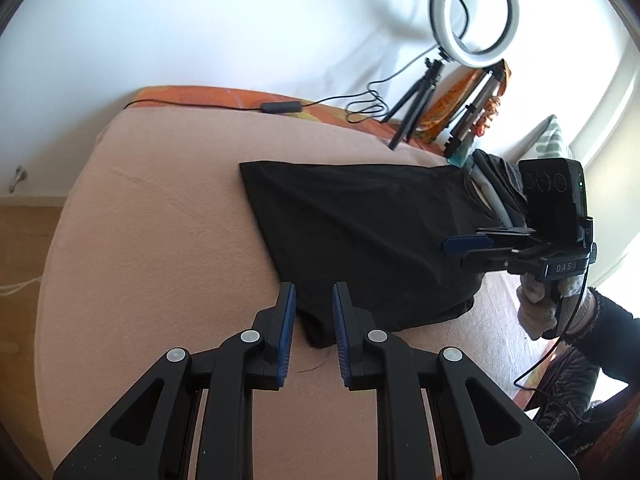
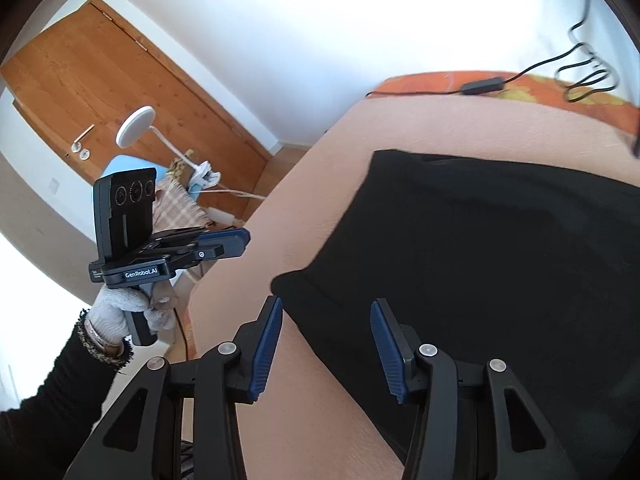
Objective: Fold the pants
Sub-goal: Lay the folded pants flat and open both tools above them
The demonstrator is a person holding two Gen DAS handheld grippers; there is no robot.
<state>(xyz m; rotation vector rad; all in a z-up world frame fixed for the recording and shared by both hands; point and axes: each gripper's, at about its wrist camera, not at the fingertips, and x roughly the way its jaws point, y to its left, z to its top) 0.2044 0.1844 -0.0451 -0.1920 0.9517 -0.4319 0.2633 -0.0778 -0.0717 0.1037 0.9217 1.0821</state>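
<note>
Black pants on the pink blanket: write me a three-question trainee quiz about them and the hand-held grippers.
1. True or false: the black fabric pants lie flat on the pink fleece blanket.
2. Which hand-held gripper's blue pads stand wider apart: A left hand-held gripper, B right hand-held gripper?
3. Fill in: the round white lamp on the black tripod is a ____ light.

Key: 1 true; 2 B; 3 ring.

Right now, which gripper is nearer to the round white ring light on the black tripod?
Right. The right gripper hovers over the folded black pants at the end toward the ring light; the left gripper is at the pants' opposite near corner.
</note>
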